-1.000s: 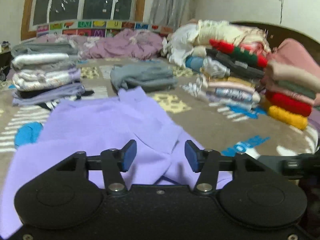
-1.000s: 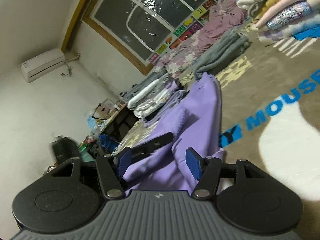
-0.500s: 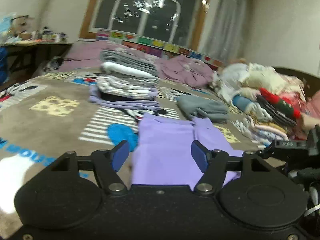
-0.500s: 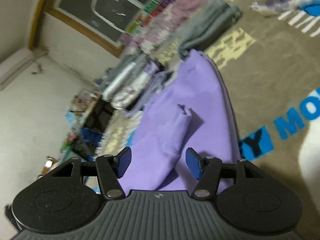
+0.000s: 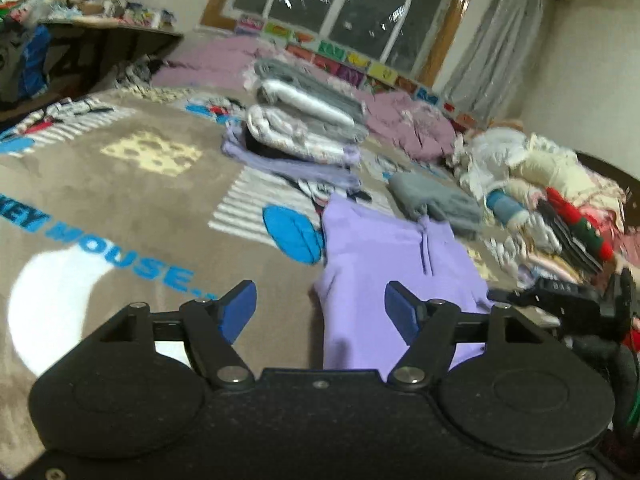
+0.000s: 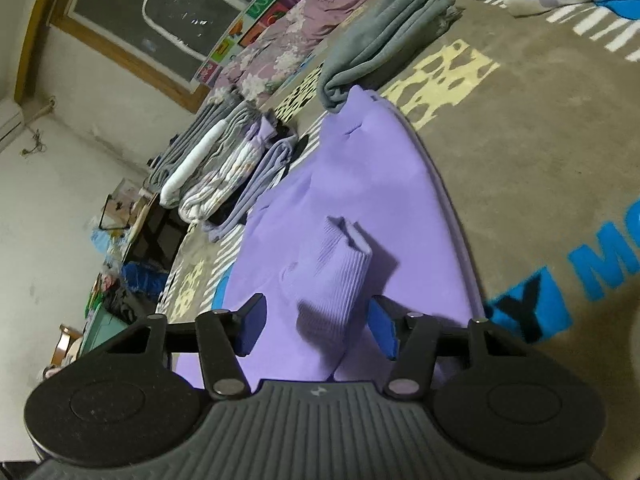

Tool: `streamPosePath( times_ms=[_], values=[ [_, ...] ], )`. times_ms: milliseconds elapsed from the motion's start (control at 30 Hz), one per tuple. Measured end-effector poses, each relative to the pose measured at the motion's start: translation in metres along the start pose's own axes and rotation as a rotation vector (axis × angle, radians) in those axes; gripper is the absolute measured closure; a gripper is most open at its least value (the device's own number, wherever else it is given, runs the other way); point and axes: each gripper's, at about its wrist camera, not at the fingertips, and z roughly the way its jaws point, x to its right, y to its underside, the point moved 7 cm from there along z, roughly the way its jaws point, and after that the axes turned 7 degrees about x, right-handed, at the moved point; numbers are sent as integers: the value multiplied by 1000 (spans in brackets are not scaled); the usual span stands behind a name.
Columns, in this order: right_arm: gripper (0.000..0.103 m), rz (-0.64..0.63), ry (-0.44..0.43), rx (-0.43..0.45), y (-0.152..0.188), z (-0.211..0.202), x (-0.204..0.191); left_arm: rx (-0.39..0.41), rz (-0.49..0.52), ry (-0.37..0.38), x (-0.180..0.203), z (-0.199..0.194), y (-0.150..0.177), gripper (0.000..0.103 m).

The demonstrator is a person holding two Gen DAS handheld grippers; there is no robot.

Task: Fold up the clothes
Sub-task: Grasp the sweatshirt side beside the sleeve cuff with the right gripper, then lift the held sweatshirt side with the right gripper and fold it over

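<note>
Blanket [image 5: 120, 184] reads "MOUSE" (blue letters).

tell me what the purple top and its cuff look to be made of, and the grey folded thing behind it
Purple top: smooth matte knit, likely cotton jersey or fleece. Its cuff: ribbed knit, with fine parallel ridges. Grey folded piece: thicker and fuzzy with soft rounded folds, probably fleece or plush; the fibre can't be confirmed.

A sweatshirt [image 5: 384, 256] is lying flat on the bed blanket [image 5: 120, 200], its ribbed cuff [image 6: 340, 268] resting on top. A folded towel [image 5: 436, 200] is sitting just behind it, a folded stack [image 5: 304, 128] behind-left, a clothes pile [image 5: 552, 200] right.
</note>
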Motion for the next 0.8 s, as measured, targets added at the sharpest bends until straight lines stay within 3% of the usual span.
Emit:
streamPosePath(
  times_ms=[67, 100, 133, 300, 500, 533, 633, 667, 800],
  values=[
    [67, -36, 2, 5, 0, 4, -4, -46, 23, 14, 1, 5, 8, 32],
    [87, -54, 4, 7, 0, 6, -6, -63, 49, 22, 4, 6, 12, 32],
    [91, -72, 5, 9, 0, 8, -8, -71, 77, 28, 8, 6, 15, 32],
    [95, -143, -61, 76, -12, -4, -39, -115, 180, 78, 28, 7, 32, 32],
    [96, -174, -143, 130, -44, -23, -78, -128, 293, 59, 48, 15, 48, 32],
    [96, -176, -152, 134, -48, -26, -82, -124, 326, 46, 52, 16, 51, 35],
    [96, -185, -174, 151, -60, -36, -92, -120, 424, 15, 63, 18, 58, 64],
    [96, -192, -179, 158, -63, -41, -94, -123, 438, 21, 67, 18, 60, 68],
    [97, -205, -195, 193, -78, -58, -98, -86, 500, 29, 86, 17, 62, 70]
  ],
)
